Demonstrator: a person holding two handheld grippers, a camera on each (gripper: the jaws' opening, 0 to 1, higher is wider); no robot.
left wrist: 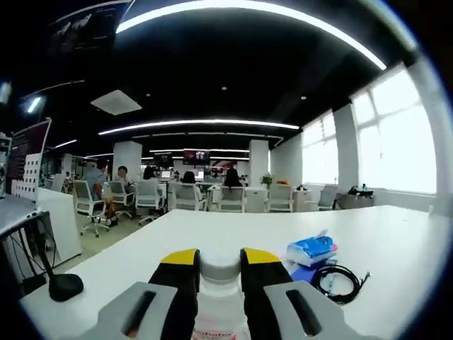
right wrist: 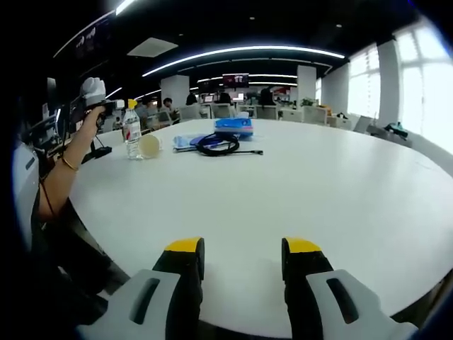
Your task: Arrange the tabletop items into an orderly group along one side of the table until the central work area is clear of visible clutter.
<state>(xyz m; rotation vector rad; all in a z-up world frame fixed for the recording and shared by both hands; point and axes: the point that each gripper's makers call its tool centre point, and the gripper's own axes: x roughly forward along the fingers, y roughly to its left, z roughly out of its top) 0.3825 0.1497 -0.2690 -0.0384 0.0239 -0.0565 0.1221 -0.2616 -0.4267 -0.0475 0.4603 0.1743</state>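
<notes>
Your white desk carries 4 items at its left side: black cable coil, blue tissue pack, water bottle, round yellow object. Your left tongs clamp the bottle; right tongs wide, empty.

My left gripper view looks low across the tabletop toward the office, very near the bottle. My right gripper view faces the same tabletop from its far edge. Both share the black cable.
</notes>
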